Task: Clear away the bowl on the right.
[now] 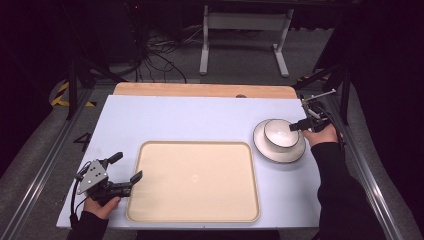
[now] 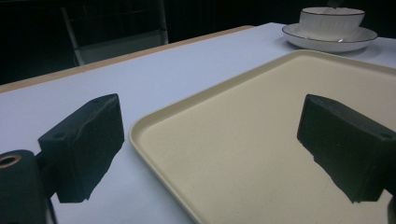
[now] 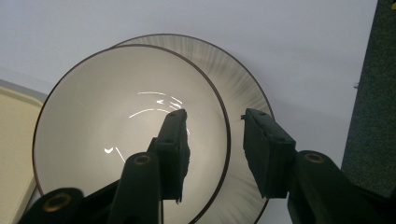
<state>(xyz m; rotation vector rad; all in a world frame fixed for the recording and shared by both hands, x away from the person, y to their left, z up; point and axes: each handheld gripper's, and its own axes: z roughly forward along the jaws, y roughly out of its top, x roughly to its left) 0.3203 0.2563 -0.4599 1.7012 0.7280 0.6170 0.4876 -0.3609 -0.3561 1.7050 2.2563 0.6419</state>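
Nearest me in the high view, my left gripper rests wide open and empty beside the cream rectangular plastic tray. Left gripper view: tray between black jaws. Right gripper view: my right gripper straddles the white dark-rimmed ceramic bowl rim, partly open, not yet pinching; bowl sits on its white saucer.

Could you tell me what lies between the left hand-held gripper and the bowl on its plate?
In the high view, the empty beige tray lies between the left hand-held gripper and the bowl; past the tray there is bare table.
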